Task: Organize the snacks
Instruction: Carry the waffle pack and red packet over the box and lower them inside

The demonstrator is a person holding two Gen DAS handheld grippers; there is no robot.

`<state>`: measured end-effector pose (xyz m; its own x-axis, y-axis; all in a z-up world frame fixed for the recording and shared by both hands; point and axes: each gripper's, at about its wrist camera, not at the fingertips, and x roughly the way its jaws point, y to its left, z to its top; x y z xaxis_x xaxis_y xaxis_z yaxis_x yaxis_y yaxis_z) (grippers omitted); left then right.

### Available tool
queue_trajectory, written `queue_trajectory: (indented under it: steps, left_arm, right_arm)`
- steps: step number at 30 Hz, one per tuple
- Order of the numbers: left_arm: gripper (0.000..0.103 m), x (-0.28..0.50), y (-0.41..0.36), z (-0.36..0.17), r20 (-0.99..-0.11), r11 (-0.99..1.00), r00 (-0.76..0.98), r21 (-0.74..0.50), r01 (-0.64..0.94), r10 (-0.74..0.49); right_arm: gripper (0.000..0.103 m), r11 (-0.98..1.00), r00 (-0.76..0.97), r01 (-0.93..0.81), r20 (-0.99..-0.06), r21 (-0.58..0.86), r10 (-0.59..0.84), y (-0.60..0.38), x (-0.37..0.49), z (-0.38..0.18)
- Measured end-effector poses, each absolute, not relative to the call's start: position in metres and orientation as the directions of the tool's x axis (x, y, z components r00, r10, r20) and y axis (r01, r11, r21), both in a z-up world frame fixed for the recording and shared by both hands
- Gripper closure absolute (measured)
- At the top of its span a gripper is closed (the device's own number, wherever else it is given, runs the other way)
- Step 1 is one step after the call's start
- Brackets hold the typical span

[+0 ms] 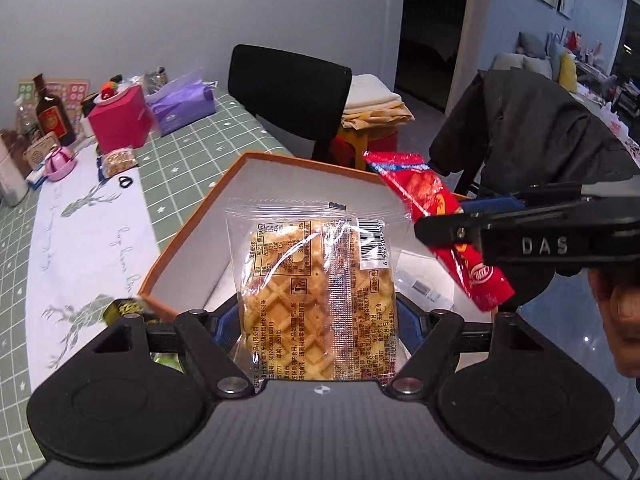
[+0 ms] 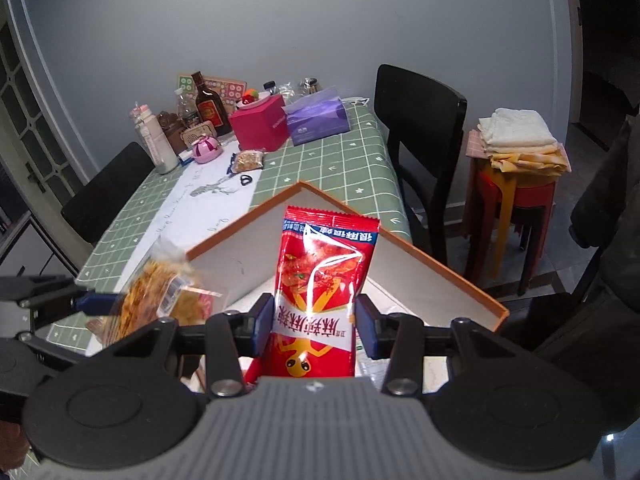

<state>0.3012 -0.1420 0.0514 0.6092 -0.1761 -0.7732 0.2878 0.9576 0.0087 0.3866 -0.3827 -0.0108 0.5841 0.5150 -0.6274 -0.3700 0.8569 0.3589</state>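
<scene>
Left hand-held gripper clamped on a packet, right hand-held gripper likewise, side by side

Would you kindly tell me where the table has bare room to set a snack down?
The white runner between the orange-rimmed box and the small nut packet is bare, as is the green cloth before the purple tissue pack. The far end by the bottle is crowded.

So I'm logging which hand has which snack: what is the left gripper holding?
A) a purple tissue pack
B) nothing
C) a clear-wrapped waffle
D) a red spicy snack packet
C: in the left wrist view the left gripper is shut on the clear-wrapped waffle above the orange-rimmed box; the red snack packet sits in the right gripper.
</scene>
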Motion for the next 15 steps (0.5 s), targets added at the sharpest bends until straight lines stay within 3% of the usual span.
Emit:
queue_trajectory:
  steps: [15]
  left_arm:
    - [0.016,0.341,-0.162,0.002,-0.816,0.958,0.550,-0.017,0.287,-0.179]
  right_arm:
    - [0.060,0.885,0.547,-0.346,-0.700,0.310,0.459,-0.378,0.417,-0.058]
